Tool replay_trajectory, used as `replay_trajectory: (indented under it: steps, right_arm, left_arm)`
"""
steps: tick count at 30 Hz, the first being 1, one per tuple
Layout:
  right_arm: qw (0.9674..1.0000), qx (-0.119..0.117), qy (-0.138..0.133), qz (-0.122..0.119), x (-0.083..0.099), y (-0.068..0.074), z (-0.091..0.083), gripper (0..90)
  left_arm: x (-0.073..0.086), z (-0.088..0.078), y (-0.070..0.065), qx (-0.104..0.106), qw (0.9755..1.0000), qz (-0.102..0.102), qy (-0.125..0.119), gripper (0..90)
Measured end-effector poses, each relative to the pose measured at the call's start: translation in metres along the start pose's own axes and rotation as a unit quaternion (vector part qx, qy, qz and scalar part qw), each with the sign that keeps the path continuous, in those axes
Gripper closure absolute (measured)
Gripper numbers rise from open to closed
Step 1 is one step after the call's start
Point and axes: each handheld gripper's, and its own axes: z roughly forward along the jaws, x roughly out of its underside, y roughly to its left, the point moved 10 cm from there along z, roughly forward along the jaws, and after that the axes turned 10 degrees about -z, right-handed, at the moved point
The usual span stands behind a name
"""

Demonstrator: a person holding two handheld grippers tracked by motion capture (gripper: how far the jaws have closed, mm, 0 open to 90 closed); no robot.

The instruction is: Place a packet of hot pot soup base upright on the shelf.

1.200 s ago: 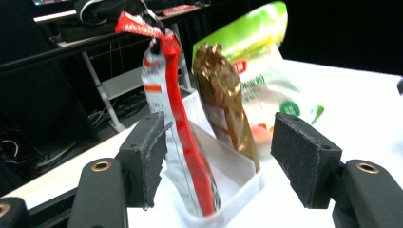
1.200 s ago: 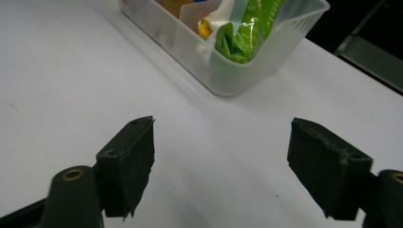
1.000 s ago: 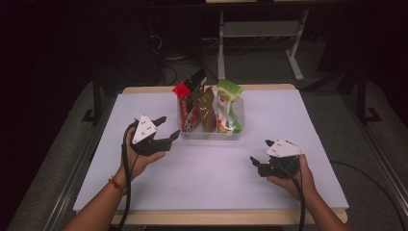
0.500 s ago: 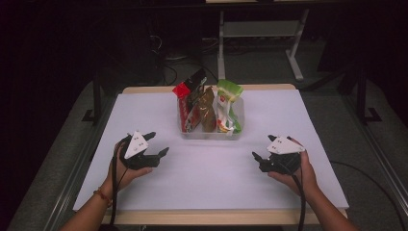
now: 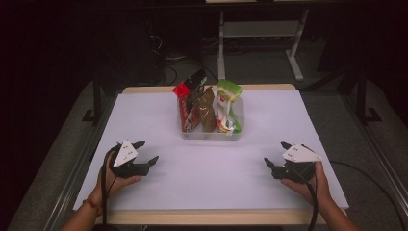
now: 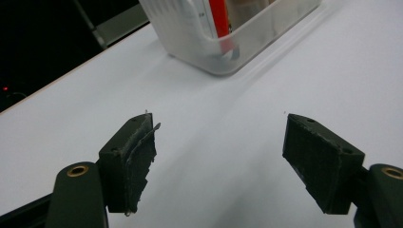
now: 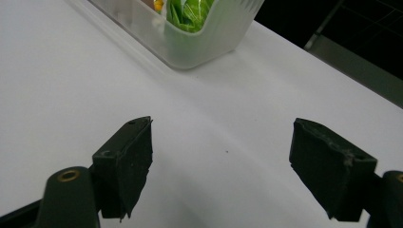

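Left gripper (image 5: 150,152), jaws just opening, and right gripper (image 5: 275,154) gape empty, flanking packet-filled clear tub (image 5: 211,134) for access

A dim lab or test room: white-topped work table (image 5: 144,115), bare metal stand legs (image 5: 293,57), floor cables (image 5: 168,72) behind.

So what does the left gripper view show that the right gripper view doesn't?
The left gripper view takes in the end of the clear tub where a red packet stands against the wall, with the left gripper open over bare table and nothing between its jaws, which have just been opening. The right gripper view takes in the tub's other end, with a green packet inside, and the right gripper, also open and empty. Both share the white table and the same tub, which neither gripper touches.
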Motion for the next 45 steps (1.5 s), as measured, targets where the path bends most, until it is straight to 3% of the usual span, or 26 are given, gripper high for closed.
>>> replay_trajectory:
  steps: [8, 19, 26, 34, 45]
  right_arm:
    - [0.9998, 0.008, 0.000, 0.021, 0.017, -0.006, -0.013, 19.9]
    - [0.9979, 0.030, -0.013, 0.056, 0.036, -0.019, -0.030, 19.3]
    - [0.9960, 0.047, -0.016, 0.074, 0.047, -0.018, -0.037, 19.0]
    - [0.9953, 0.058, -0.008, 0.077, 0.057, -0.015, -0.044, 17.5]
    - [0.9941, 0.067, -0.007, 0.085, 0.062, -0.015, -0.046, 15.3]
  left_arm:
    - [0.011, -0.007, 0.007, -0.005, 1.0000, -0.006, -0.005, 24.9]
    - [0.025, -0.024, 0.021, -0.010, 0.9987, -0.047, -0.020, 24.9]
    - [0.038, -0.040, 0.031, -0.023, 0.9967, -0.072, -0.030, 24.6]
    - [0.040, -0.049, 0.035, -0.019, 0.9942, -0.095, -0.048, 23.9]
    - [0.039, -0.054, 0.036, -0.019, 0.9923, -0.104, -0.064, 24.1]
